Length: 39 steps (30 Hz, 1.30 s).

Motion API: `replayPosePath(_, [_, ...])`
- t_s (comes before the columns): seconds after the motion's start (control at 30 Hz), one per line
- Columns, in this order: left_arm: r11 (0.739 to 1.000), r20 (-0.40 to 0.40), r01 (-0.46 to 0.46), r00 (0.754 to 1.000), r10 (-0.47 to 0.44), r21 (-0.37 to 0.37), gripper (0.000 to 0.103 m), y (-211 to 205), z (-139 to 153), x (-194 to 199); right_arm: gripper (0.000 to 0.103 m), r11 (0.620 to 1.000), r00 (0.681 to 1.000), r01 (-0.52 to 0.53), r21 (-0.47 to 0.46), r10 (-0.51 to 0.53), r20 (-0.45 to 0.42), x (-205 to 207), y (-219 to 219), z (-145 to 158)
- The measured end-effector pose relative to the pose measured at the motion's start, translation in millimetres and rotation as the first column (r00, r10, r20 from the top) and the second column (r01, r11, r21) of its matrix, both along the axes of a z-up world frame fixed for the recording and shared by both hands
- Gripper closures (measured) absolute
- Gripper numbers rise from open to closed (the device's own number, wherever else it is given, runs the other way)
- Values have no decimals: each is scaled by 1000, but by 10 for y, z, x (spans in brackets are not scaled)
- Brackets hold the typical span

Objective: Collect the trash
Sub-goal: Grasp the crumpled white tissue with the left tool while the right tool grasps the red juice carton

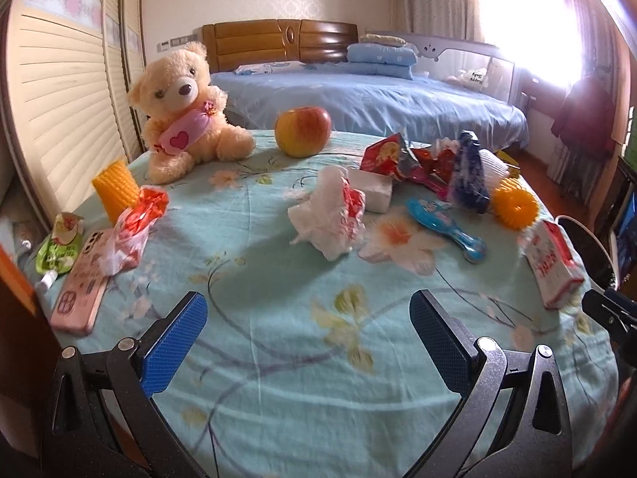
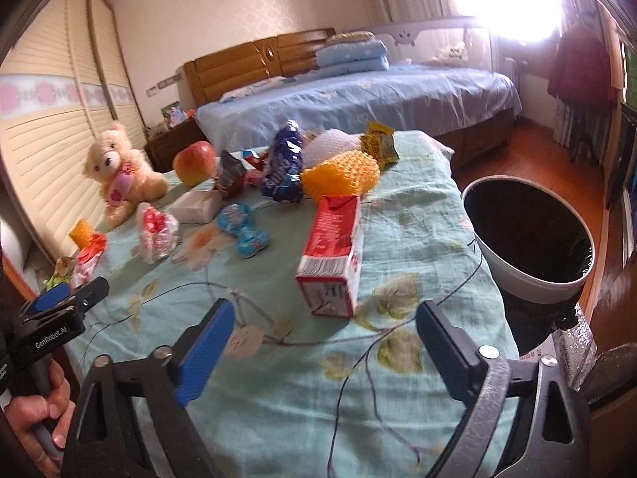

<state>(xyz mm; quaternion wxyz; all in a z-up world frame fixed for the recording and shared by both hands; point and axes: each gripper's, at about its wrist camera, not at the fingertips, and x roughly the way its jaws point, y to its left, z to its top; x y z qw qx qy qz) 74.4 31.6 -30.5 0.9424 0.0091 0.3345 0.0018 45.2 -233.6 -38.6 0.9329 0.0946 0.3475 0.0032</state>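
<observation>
Taking the red and white carton (image 2: 332,253) as landmark, left to right: your left gripper (image 1: 308,336) stands wide with nothing between its pads, over the floral cloth (image 1: 278,358) well left of the carton, facing a crumpled white and red wrapper (image 1: 330,215). Your right gripper (image 2: 324,344) is also wide and empty, its blue pads just short of the carton's near end. Right of the carton, off the cloth's edge, stands the black-lined white bin (image 2: 533,283).
</observation>
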Motion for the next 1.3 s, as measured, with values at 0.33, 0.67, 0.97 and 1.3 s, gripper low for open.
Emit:
replayPosePath(0.33, [999, -92, 18, 996, -15, 34, 4, -77, -140, 715, 28, 999, 997, 36, 34, -34, -65, 430, -110, -105])
replayPosePath(0.67, [998, -191, 59, 980, -57, 4, 60, -170, -332, 1072, 54, 998, 993, 21, 59, -14, -115, 631, -123, -203])
replayPosePath(0.97, [996, -169, 88, 981, -91, -22, 75, -256, -255, 780, 72, 996, 996, -2, 90, 11, -92, 510, -165, -160])
replayPosePath(1.3, [988, -154, 142, 977, -150, -56, 75, -535, -146, 316, 72, 997, 999, -10, 75, 14, -50, 215, -316, -30])
